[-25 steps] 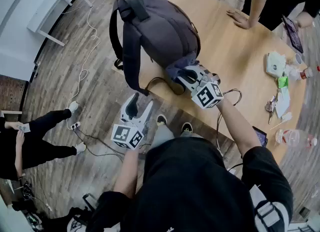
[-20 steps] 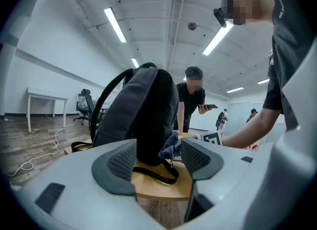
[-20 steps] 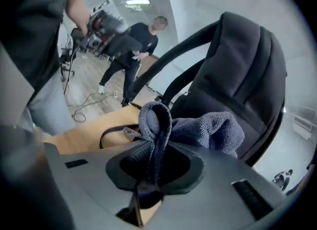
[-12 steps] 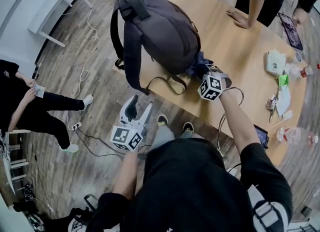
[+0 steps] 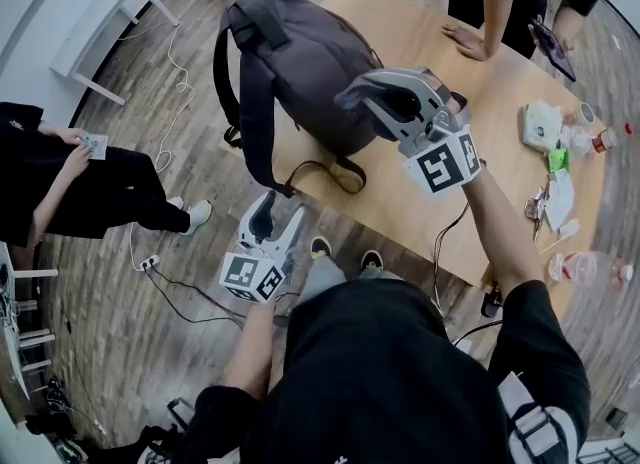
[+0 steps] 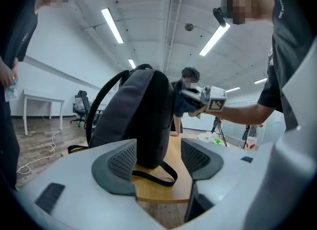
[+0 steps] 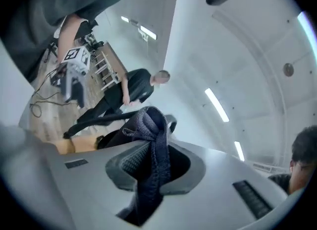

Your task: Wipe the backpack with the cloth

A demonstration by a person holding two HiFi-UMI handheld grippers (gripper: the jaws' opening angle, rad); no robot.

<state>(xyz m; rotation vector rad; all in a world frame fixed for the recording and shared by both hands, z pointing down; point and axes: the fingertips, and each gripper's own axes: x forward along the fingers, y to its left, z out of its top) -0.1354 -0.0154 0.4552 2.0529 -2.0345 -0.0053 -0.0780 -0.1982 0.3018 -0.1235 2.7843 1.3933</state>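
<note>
Indoors, the backpack [image 5: 300, 62] stands on a wooden table [image 5: 440, 62]; right gripper [image 5: 372, 100] fingers clamp the cloth [image 7: 153, 140], left gripper [image 5: 283, 204] fingers apart.

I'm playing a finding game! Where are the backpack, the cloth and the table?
backpack [image 5: 310, 62], head view, on its rounded grey body.
cloth [image 7: 147, 121], right gripper view, on the bunched top that sticks up past the jaws.
table [image 5: 490, 92], head view, on a bare patch of wood.

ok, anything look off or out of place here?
Only the backpack: it stands upright at the corner of the table, its shoulder straps dangling over the edge. The cloth is bunched up in the right gripper. Nothing looks spilled or damaged.
</note>
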